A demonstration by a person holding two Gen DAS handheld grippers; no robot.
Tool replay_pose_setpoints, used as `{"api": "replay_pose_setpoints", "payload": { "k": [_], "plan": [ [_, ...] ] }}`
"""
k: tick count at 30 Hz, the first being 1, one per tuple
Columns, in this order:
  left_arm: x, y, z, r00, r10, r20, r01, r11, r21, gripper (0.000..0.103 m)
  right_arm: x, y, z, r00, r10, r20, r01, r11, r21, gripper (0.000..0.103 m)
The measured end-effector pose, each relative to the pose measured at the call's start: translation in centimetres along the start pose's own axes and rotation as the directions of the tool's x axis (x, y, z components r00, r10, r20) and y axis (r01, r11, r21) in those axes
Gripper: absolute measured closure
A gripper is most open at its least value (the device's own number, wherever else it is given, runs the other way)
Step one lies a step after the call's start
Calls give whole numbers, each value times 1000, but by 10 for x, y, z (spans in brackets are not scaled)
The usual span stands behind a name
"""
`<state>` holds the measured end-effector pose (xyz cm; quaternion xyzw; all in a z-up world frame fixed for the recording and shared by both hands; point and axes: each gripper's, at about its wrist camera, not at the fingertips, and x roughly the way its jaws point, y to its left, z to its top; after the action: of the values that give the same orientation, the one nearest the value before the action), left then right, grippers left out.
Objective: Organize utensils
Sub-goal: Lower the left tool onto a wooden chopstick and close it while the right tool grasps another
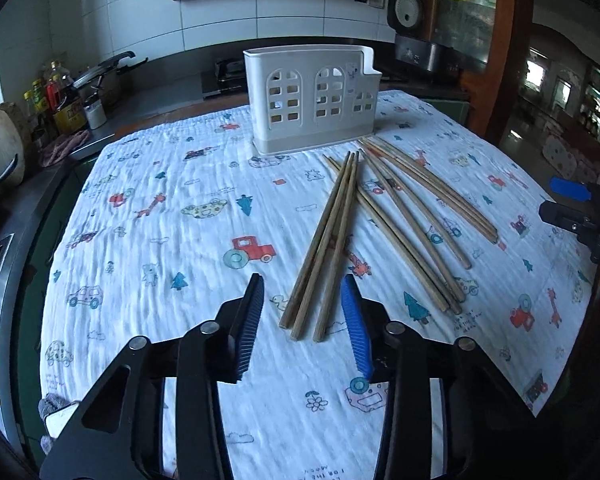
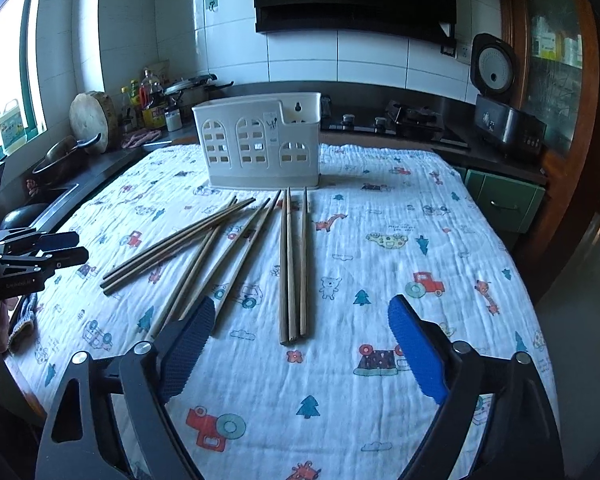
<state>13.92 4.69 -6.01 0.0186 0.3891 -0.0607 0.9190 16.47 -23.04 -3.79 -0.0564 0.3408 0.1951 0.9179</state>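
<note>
Wooden chopsticks (image 1: 384,216) lie loose on the printed cloth (image 1: 172,208), fanned out in front of the white slotted holder (image 1: 312,100), which stands empty as far as we can see. None are in it yet, so we judge the task is at its first pick.

Left gripper (image 1: 306,320): jaws partly open, nothing held. The butt ends of a bundle of three chopsticks (image 1: 324,256) lie on the cloth between the two blue pads, not pressed by either pad. In the right wrist view it shows at the left edge (image 2: 60,248), narrow, empty.

Right gripper (image 2: 302,344): jaws wide, empty. Another group of three chopsticks (image 2: 294,264) ends between its fingers, nearer the left pad, clear of both. A second fan (image 2: 188,248) lies further left, partly behind that finger.

Next move, we think: lower the left gripper onto the butt ends, close on one or a few sticks, lift, then tip them upright into the holder. Thin sticks may roll or slip.
</note>
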Motion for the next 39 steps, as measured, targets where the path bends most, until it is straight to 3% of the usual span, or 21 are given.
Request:
{"api": "replay_pose_setpoints", "payload": {
  "k": [2,6,8,18,36,39],
  "plan": [
    [14,0,3,999,0,-37,1,1000,17,81,7,-1,-1,1000,5,-12,-5,1000,4,18],
    [38,3,6,996,-27,-85,30,999,35,88,18,-3,2,1000,15,-23,-15,1000,11,18],
    [45,5,7,994,-40,-100,44,998,41,92,22,-5,3,999,17,-30,-16,1000,15,26],
    [65,5,9,989,-76,-129,85,994,66,93,43,-12,9,997,29,-67,-28,999,22,31],
    [74,4,6,987,-54,-148,69,993,94,94,57,-12,17,995,45,-90,-43,999,22,45],
    [75,8,7,987,-62,-146,70,996,55,94,60,-13,16,994,45,-101,-42,999,30,50]
  ]
}}
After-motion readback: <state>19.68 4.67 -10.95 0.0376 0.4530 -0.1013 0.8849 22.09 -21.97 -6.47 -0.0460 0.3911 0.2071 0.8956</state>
